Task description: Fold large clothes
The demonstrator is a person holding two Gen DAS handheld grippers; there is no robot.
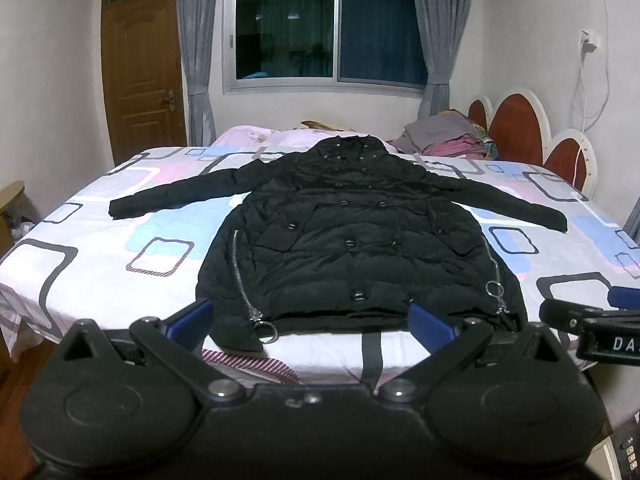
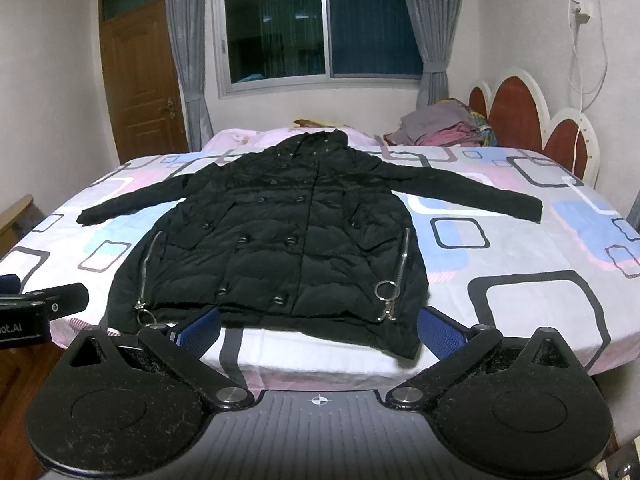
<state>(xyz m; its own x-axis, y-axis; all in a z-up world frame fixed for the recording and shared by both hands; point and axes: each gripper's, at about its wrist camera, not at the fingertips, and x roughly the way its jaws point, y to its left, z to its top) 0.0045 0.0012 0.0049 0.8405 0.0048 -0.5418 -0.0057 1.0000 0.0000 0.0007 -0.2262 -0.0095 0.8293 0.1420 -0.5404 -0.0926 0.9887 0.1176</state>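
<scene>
A black puffer coat (image 1: 352,236) lies flat and face up on the bed (image 1: 120,248), hood at the far end toward the window (image 1: 326,36), hem at the near edge, both sleeves spread out to left and right. Nothing is folded yet, so the task looks to be at its very start: the approach before the first grasp. The left hand-held gripper (image 1: 312,320) hangs just off the near edge of the bed, its blue pads (image 1: 430,326) wide apart and holding nothing; in its view they frame the left half of the hem, with a zip ring (image 1: 267,333) between them. The right hand-held gripper (image 2: 318,326) is beside it, jaws likewise spread and empty, in front of the right half of the hem. Neither touches the coat. The next move likely calls for each gripper to go forward and take a sleeve cuff or a hem corner, pinching through the thick padding, then carry it across the body. The left sleeve (image 1: 172,196) and right sleeve (image 2: 480,196) lie well apart from the grippers, so a reach across the bed would be needed. A pile of clothes (image 1: 444,138) sits at the far right by the headboard (image 1: 516,124), clear of the coat.
</scene>
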